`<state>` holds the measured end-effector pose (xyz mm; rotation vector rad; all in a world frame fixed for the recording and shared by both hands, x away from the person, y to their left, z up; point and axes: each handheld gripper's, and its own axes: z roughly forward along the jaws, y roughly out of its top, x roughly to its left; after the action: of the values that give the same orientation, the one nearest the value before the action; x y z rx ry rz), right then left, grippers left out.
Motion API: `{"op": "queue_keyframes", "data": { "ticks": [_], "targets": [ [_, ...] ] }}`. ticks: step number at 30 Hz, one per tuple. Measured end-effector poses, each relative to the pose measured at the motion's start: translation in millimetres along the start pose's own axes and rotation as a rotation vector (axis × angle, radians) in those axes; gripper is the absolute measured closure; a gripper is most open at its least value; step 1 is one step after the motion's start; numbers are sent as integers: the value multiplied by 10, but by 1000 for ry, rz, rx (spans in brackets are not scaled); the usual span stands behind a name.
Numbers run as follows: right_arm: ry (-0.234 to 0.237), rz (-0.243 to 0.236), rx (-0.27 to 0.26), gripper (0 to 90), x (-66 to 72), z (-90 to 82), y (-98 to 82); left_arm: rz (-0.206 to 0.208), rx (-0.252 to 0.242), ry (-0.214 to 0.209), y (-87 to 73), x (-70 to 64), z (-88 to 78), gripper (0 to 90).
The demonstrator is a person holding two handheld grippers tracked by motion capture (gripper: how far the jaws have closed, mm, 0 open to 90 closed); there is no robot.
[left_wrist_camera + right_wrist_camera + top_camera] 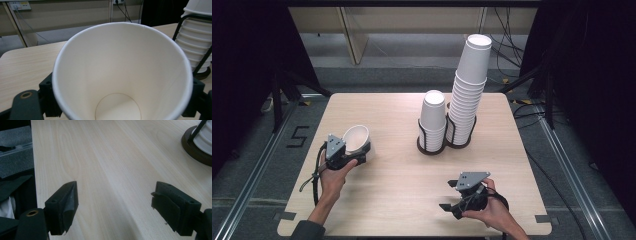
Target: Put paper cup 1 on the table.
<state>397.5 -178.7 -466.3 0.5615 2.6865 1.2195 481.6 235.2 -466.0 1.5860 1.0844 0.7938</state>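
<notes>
Pale wood grain runs across the worktop (402,165), with dark floor and black curtains on both sides and cables trailing behind it. At the left, your left hand (333,177) holds the left gripper (357,150) near the worktop's left edge, and a single white paper cup (356,138) sits between its fingers (48,96), which are closed on the cup's wall from both sides. The cup is tilted so that its open mouth faces back toward you; in the left gripper view you look straight down inside it to the round bottom, with a black finger pressed against each flank of the rim. Toward the middle, well apart from the held cup, a short stack of cups (433,120) stands upside down in a black wire holder (432,145), and just beside it on the right a much taller stack (469,90) stands in the holder's second ring. At the right, your right hand (492,210) keeps the right gripper (451,196) low over bare wood near the front edge; its fingers (63,206) stand wide apart with nothing between them.
</notes>
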Motion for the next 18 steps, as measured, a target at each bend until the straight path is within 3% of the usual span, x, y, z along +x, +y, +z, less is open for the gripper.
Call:
{"op": "queue_keyframes", "data": {
  "ticks": [7,13,18],
  "targets": [
    [-20,7,13,212,-13,-17,-13,-25,7,20,54,118,186,166],
    [-24,-8,6,218,-8,-12,-2,6,38,53,72,189,429,165],
    [-22,-10,13,217,-10,-2,-5,17,33,87,85,223,554,164]
  ]
}}
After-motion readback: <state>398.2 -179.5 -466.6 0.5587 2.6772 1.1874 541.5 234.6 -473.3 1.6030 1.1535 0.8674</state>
